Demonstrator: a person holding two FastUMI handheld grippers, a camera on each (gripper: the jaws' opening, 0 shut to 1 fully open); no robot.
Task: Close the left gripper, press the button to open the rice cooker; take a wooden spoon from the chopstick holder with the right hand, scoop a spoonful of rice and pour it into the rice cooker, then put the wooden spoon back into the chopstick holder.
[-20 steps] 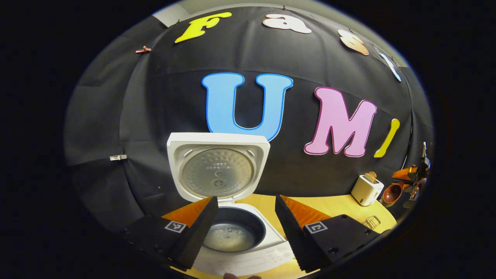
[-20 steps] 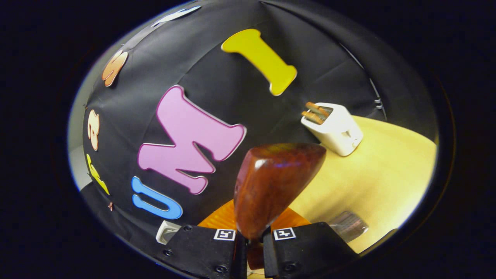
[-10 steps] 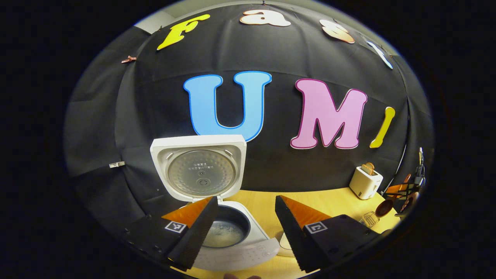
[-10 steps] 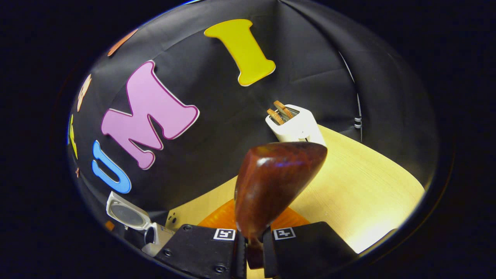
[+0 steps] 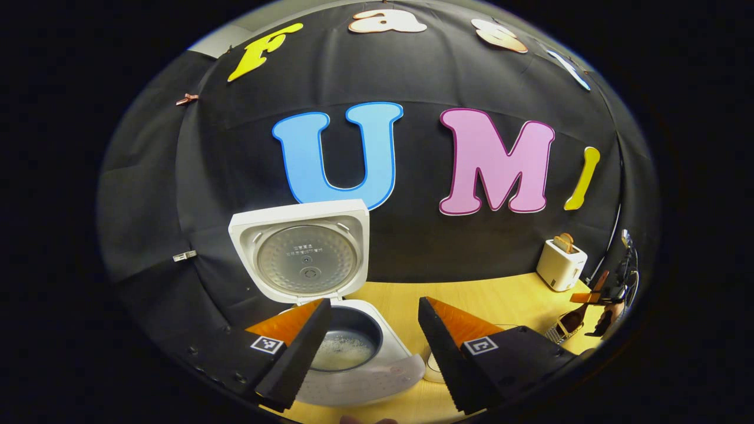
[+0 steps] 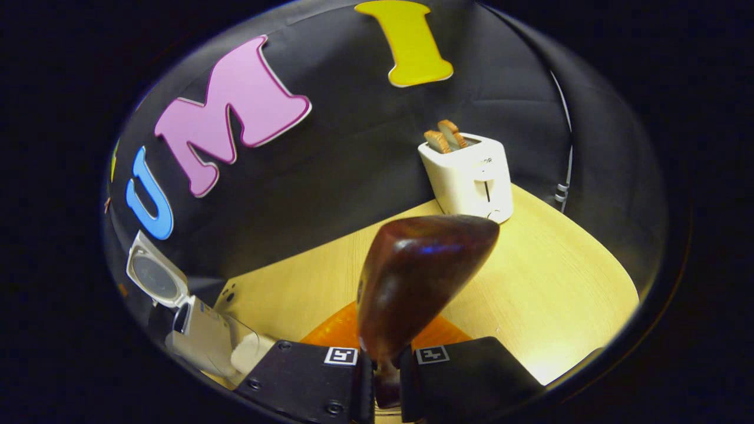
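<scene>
Right tongs [image 6: 380, 377] are clenched on the neck of the spoon [image 6: 421, 277], both fingers pressing it, the bowl standing up in front of the camera. Left tongs [image 5: 371, 335] are released, jaws well apart, hanging over the front of the cooker [image 5: 359, 359].

A second ago the right gripper view looked mostly at the wall, with the spoon tipped against it. Since then the right hand has swung down and round, so the worktop [image 6: 559, 282] now spreads behind the spoon and the cooker has come into view at its left edge. In the left gripper view the spoon, far off at the right edge, has turned from bowl-facing to handle-up just above the holder [image 5: 559, 331]. The left tongs have drawn back a little from the cooker.

By my reading the spoon is being carried near the holder, either just lifted out or going back in. No rice can be seen in its bowl; only its back faces the camera. A pale, frothy patch lies at the bottom of the pot [image 5: 347, 344]; whether that is rice I cannot tell.

Spoon: dark reddish wood, glossy, rounded and tapering to a narrow neck. Cooker: white smooth plastic, lid [image 5: 301, 250] upright with a dimpled metal disc inside, dark round pot. Holder: open wire basket. Worktop: pale wood grain. A white toaster [image 6: 468, 174] stands at the back edge with two slices in it.
</scene>
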